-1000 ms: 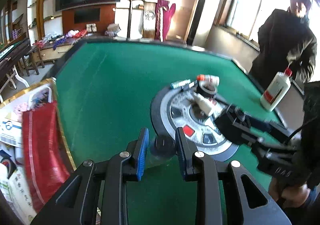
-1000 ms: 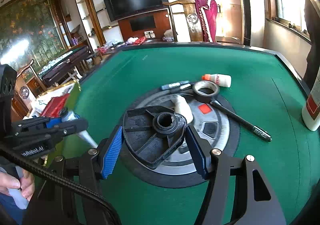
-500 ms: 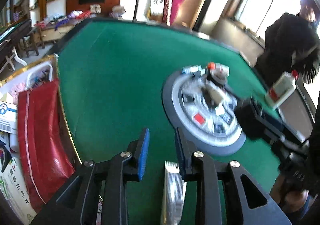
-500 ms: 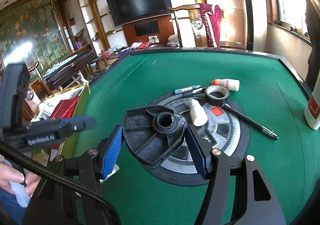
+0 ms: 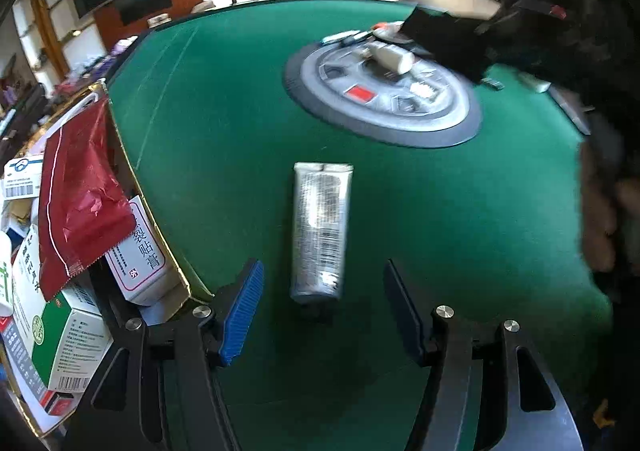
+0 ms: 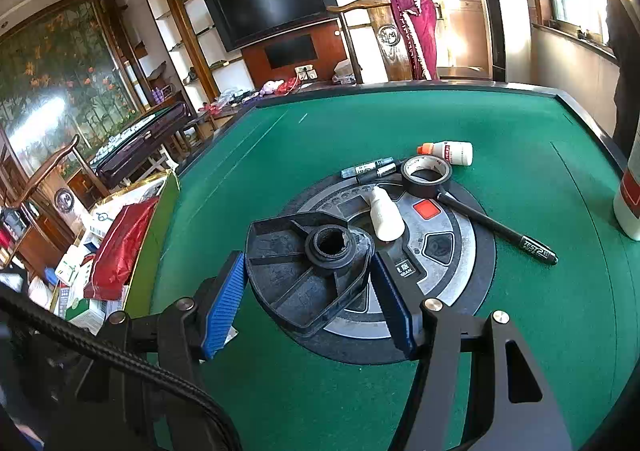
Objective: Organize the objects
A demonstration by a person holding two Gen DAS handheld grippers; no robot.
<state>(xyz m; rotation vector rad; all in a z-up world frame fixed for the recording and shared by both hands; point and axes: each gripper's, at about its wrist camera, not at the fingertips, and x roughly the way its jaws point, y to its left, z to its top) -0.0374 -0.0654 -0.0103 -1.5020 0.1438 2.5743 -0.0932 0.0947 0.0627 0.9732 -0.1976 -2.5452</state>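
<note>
My left gripper (image 5: 320, 307) was opening, its jaws clear of the silver tube (image 5: 320, 231) lying on the green felt (image 5: 224, 123) between them, near the box (image 5: 132, 251) at the left. My right gripper (image 6: 308, 283) clenched the black part (image 6: 308, 267). Far off, bottles (image 6: 448, 152), tape (image 6: 426, 175) and pens (image 6: 496, 227) lay unsorted, so I judged most work remained.

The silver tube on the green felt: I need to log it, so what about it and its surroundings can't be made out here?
- Silver tube, left wrist view: print motion-blurred; cap end in shadow.
- Open box of cartons: cut off by the left edge.
- Right gripper: the black plastic fan-shaped part it grips hides the disc centre.
</note>
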